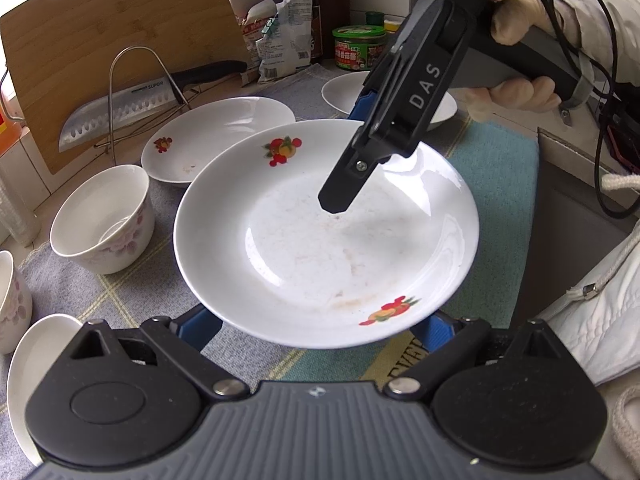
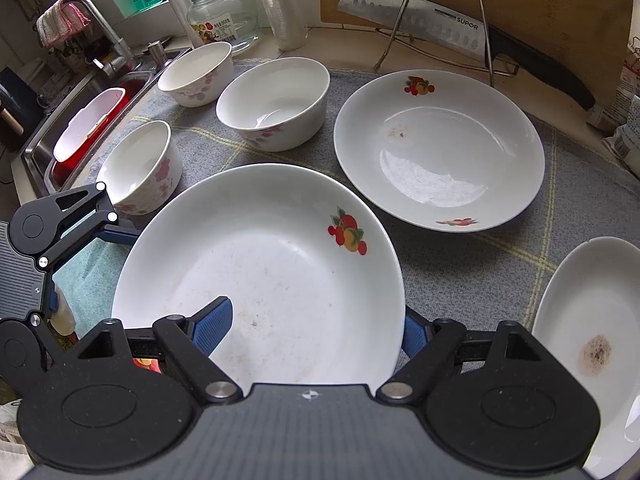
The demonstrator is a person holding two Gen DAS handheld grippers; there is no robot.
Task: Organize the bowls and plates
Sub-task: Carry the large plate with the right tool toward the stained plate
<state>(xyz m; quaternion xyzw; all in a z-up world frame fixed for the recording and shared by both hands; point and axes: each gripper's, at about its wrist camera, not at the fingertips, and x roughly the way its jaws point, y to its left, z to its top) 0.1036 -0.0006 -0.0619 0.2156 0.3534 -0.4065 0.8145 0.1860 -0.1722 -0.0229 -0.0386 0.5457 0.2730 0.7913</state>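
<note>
A white plate with fruit prints [image 1: 320, 248] [image 2: 280, 280] hangs above the checked cloth [image 1: 132, 288], carried by both grippers. My left gripper [image 1: 316, 320] has both blue fingers [image 1: 200, 328] under the plate, their tips hidden, and it holds the plate from below. My right gripper [image 2: 316, 328] [image 1: 348, 156] straddles the far rim. Its one finger lies inside the plate and the other sits outside, below the rim. A second fruit plate [image 2: 440, 152] [image 1: 216, 136] rests on the cloth. Three flowered bowls [image 2: 276, 104] [image 2: 140, 164] [image 2: 196, 72] stand at the left.
A stained white plate [image 2: 592, 340] lies at the right. A large knife on a wire rack [image 2: 432, 24] leans before a wooden board [image 1: 120, 40]. A sink with a red tub [image 2: 88, 128] lies left. Jars and packets [image 1: 356, 48] line the back. A gloved hand [image 1: 516, 96] grips the handle.
</note>
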